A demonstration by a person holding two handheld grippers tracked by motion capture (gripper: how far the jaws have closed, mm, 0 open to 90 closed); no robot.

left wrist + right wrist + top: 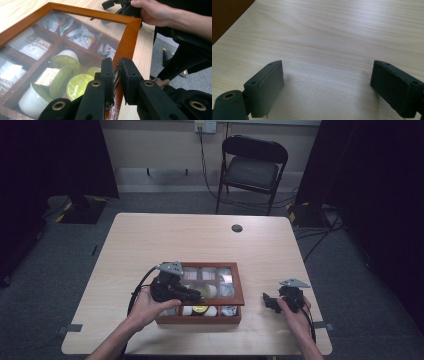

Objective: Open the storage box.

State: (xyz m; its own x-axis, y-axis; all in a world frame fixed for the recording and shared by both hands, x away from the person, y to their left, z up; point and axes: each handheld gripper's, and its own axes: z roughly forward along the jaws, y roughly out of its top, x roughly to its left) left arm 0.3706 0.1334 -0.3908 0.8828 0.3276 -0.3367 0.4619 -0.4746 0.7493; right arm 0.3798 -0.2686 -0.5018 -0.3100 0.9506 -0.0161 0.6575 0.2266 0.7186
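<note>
The left tongs (115,75) pinch the metal clasp (116,75) on the glass lid (75,32) of the wooden tea box (239,292), evidently to lift it, while the right tongs (327,87) wait wide apart at the box's three o'clock on the table (165,235).

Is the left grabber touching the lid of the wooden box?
Touching. In the left gripper view, the left gripper has its jaws shut on the front edge of the glass-paned lid, with the pads pressed against the wooden frame.
</note>
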